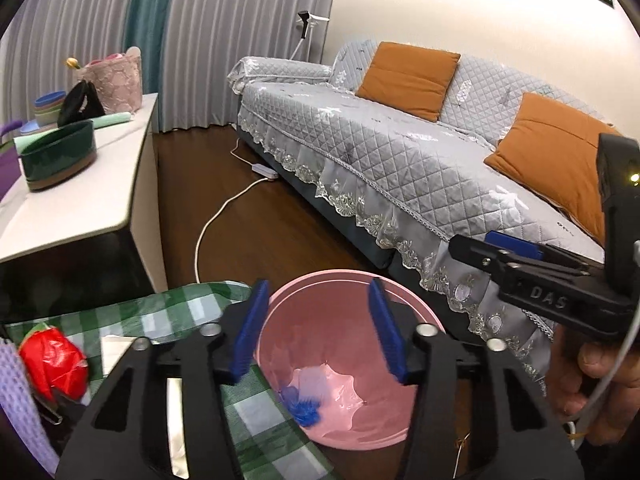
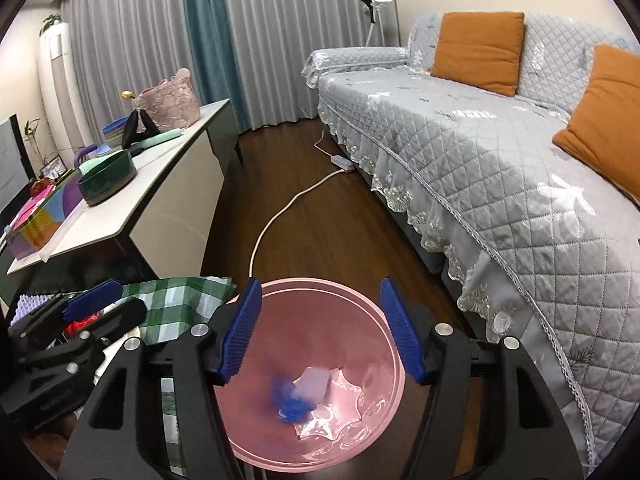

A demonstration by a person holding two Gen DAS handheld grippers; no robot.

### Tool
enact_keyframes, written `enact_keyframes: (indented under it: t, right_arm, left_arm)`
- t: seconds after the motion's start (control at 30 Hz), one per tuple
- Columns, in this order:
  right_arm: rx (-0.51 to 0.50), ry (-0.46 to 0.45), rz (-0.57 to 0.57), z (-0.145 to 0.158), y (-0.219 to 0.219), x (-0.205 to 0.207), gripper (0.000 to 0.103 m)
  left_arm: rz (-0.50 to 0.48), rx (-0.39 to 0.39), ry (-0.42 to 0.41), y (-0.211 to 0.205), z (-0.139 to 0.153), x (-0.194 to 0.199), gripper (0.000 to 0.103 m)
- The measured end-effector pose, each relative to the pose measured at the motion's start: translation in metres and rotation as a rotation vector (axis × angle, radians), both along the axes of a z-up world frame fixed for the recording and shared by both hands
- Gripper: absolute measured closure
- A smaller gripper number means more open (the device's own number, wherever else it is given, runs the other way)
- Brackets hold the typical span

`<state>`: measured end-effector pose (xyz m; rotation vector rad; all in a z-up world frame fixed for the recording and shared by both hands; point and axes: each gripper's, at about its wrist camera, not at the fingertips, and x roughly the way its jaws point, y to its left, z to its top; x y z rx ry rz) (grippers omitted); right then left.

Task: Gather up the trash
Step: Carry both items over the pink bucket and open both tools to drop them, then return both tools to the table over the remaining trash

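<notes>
Both hand-held grippers, left (image 1: 318,326) and right (image 2: 320,328), hung released above the round pink plastic bin (image 2: 394,360); crumpled blue trash (image 2: 290,406) lay inside. Next, probably the red wrapper (image 1: 54,364) on the near-left checked surface (image 1: 160,316).

A glossy pink plastic bin (image 2: 384,364) is seen, lined with shiny film. The sofa cover (image 2: 480,152) is quilted matt cloth with lace trim. The floor (image 2: 304,168) is dark polished wood.
</notes>
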<state>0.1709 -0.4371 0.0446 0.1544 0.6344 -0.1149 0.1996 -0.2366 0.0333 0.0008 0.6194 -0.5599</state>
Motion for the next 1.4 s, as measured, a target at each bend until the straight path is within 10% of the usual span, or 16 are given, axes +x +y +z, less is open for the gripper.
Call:
enact_keyframes:
  t: [0.8,1.13,1.23,1.4]
  right_arm:
    - [0.056,-0.109,0.216,0.033,0.101,-0.032,0.066]
    - [0.002,-0.022,0.323,-0.002,0.153,-0.013,0.067]
    - [0.001,0.013,0.345,-0.015,0.163,-0.001,0.067]
    - [0.013,0.073,0.359,-0.036,0.177,0.023,0.065]
  left_arm:
    - [0.22,0.014,-0.103,0.184,0.07,-0.1,0.074]
    - [0.372,0.0,-0.038,0.222,0.02,-0.088,0.071]
    - [0.406,-0.029,-0.012,0.226,0.013,-0.076,0.051]
    - [0.427,-0.019,0.026,0.226,-0.002,-0.065,0.049]
